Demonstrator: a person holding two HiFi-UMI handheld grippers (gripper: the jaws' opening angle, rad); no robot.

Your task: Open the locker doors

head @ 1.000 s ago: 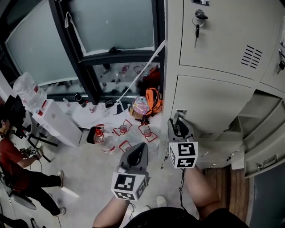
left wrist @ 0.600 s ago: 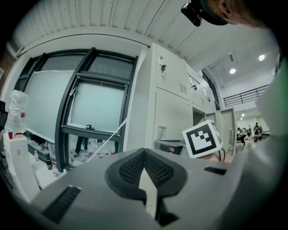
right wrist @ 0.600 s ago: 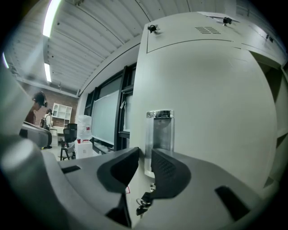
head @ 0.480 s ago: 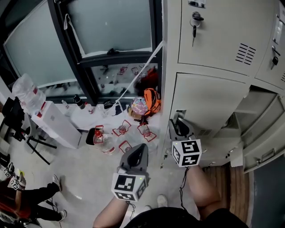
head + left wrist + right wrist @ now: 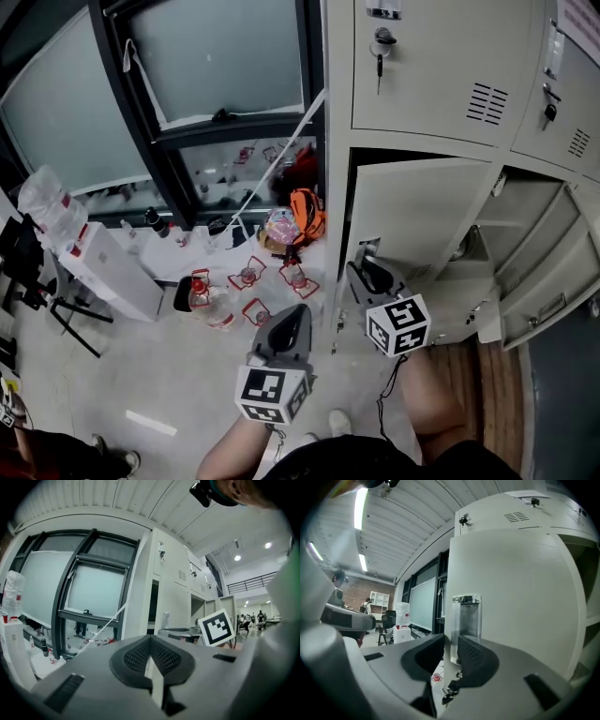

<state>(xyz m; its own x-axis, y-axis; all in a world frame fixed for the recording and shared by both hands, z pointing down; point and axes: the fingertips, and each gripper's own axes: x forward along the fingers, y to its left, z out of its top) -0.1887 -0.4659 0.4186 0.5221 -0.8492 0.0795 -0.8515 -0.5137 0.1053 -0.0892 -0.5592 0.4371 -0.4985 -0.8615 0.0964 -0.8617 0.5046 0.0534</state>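
A beige locker door in the lower row stands ajar, with a dark gap along its top and left edge. My right gripper is shut on that door's free edge, just under the metal handle plate. In the right gripper view the door and its handle plate run between the jaws of the right gripper, which have just been closing on the edge. My left gripper hangs in the air left of the lockers, shut and empty; its jaws meet in the left gripper view.
Above is a closed locker door with a key in its lock. To the right, two more doors hang open. Bottles and an orange bag lie on the floor by the window. A white box stands at left.
The lower locker door has swung from closed to ajar, with the right gripper on its edge moving outward. The left gripper drifted little. The person at left has gone mostly out of view.
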